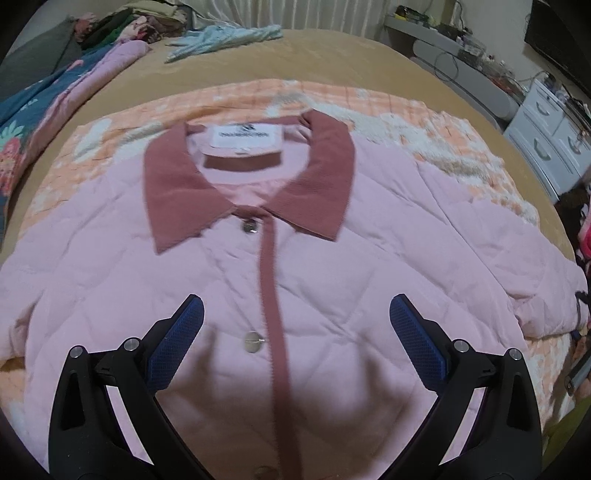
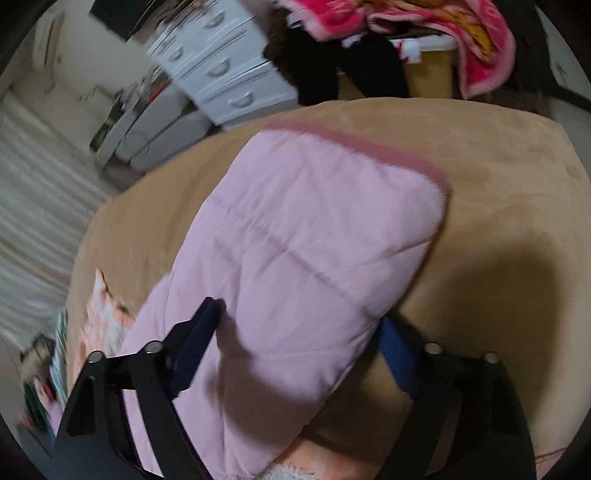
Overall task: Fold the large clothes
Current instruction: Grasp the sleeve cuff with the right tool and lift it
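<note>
A pink quilted jacket (image 1: 332, 258) with a darker pink collar (image 1: 177, 192) and metal snap buttons lies front-up on the bed. My left gripper (image 1: 295, 314) is open above its chest, either side of the button placket, not touching cloth. In the right wrist view a sleeve of the jacket (image 2: 303, 236) with a dark pink cuff (image 2: 354, 142) stretches away over the tan sheet. My right gripper (image 2: 299, 325) is open with the sleeve between its fingers; the right finger (image 2: 399, 354) is partly hidden under the sleeve's edge. That view is blurred.
An orange checked blanket (image 1: 369, 99) lies under the jacket on the tan bed (image 1: 332, 55). Folded clothes (image 1: 129, 29) and a teal garment (image 1: 221, 37) sit at the far end. White drawers (image 2: 221, 70) and a bright pink blanket (image 2: 443, 29) stand beyond the bed.
</note>
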Tool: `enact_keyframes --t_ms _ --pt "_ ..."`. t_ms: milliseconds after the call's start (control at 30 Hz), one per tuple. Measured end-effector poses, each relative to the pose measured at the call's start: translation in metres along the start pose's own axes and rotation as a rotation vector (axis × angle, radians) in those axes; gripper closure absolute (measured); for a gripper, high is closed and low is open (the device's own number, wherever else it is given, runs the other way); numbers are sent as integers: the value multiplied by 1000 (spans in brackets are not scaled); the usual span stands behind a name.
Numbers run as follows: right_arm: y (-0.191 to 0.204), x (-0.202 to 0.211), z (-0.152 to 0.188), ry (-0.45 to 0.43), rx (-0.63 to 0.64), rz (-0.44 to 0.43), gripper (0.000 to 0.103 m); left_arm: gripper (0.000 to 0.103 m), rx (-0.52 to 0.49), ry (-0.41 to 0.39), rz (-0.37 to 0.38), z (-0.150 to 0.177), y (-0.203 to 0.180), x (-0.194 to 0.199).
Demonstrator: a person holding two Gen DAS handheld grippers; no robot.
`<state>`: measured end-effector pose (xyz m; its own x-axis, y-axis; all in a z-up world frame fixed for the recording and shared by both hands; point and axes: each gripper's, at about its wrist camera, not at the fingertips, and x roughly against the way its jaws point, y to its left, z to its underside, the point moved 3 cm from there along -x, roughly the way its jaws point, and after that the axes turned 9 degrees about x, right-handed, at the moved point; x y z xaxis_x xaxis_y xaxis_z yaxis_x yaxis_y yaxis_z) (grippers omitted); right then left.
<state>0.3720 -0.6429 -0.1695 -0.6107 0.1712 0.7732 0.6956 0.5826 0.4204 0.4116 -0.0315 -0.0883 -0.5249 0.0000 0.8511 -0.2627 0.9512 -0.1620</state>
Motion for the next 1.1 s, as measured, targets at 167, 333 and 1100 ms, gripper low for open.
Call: enact_keyframes --t_ms 167,333,1100 --pt "-8 7 0 16 -51 -6 36 8 2 -24 -12 -3 12 13" --pt "-21 19 7 16 -117 -22 31 8 14 -34 -21 -6 20 20" --pt "51 79 -29 -171 118 -315 80 8 -4 -85 -58 -14 29 66"
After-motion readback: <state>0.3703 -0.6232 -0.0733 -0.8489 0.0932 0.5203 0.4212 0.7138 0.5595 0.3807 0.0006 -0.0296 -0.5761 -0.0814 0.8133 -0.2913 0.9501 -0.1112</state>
